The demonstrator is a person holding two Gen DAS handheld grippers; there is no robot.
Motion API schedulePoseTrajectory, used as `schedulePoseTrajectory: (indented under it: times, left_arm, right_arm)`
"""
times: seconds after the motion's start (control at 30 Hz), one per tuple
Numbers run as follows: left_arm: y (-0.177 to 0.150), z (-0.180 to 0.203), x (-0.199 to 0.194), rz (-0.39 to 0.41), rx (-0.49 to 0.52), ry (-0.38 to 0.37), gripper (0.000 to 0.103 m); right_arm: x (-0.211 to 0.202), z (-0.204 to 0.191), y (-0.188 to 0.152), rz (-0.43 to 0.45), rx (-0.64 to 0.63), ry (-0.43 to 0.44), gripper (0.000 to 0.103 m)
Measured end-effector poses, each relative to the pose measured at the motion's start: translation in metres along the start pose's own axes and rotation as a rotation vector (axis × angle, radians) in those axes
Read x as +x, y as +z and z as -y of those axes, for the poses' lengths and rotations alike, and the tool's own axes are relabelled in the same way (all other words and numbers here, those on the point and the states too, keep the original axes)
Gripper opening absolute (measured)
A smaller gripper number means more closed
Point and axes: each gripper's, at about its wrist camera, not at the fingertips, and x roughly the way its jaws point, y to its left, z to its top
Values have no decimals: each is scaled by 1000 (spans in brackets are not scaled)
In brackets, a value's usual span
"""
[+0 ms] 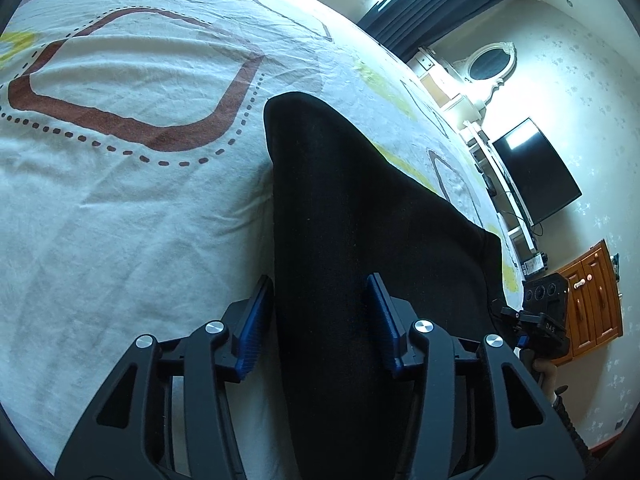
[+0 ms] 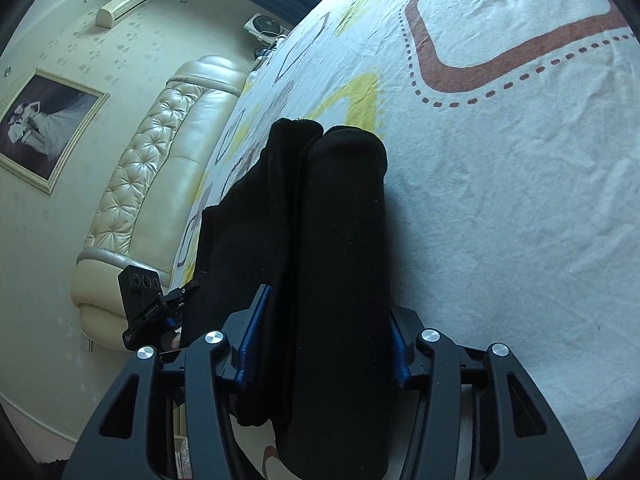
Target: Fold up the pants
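Left tongs [image 1: 320, 320] over bed, blue pads [image 1: 256, 328] spread apart, black pants [image 1: 360, 220] running up between them; left pad sits right at cloth's left edge, right pad lies over the fabric, no clamping visible. Pants folded into a long dark strip on patterned sheet [image 1: 120, 200], far end rounded near brown dashed print. Other tool seen at right edge of left wrist view, by wooden cabinet [image 1: 592, 300]; TV [image 1: 536, 172] and oval mirror [image 1: 490, 64] on wall beyond. Right tongs [image 2: 324, 336] likewise parted, thick fold of pants [image 2: 340, 240] filling the gap; left pad [image 2: 256, 336] beside cloth, right pad mostly hidden behind bundle, so contact there cannot be told. Two stacked rolls of fabric visible at far end. Cream tufted headboard [image 2: 152, 184] and framed picture [image 2: 44, 128] off to left, sheet [image 2: 520, 200] to right.
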Motion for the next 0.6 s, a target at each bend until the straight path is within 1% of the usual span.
schedulePoseTrajectory:
  times: [0.07,0.13,0.2,0.33,0.4,0.43,0.47,0.53,0.6]
  left_arm:
    - [-3,1,-2,6,2,0,48]
    - [-5,3,-4,13,15,8,48]
    - [-5,4,-6,13,9,9,47]
    - [-9,2,-13,6,-33,-17,48]
    - [-14,3,-17,6,-35,-16,50]
    - [-16,3,-19,7,-37,-4,58]
    - [-19,2,-21,9,-40,9,62]
    - [-23,1,-24,13,-49,10,65]
    - [-29,0,-27,17,-67,12,72]
  right_arm:
    - [-1,3,-1,13,25,18,43]
    - [-1,3,-2,26,36,25,42]
    - [-2,4,-3,30,43,29,42]
    - [-2,4,-2,34,52,23,43]
    - [-2,4,-3,32,52,16,47]
    - [-3,4,-3,32,58,17,49]
    - [-4,5,-5,31,62,20,52]
    - [-6,5,-9,29,57,21,55]
    - [-10,4,-14,26,48,16,60]
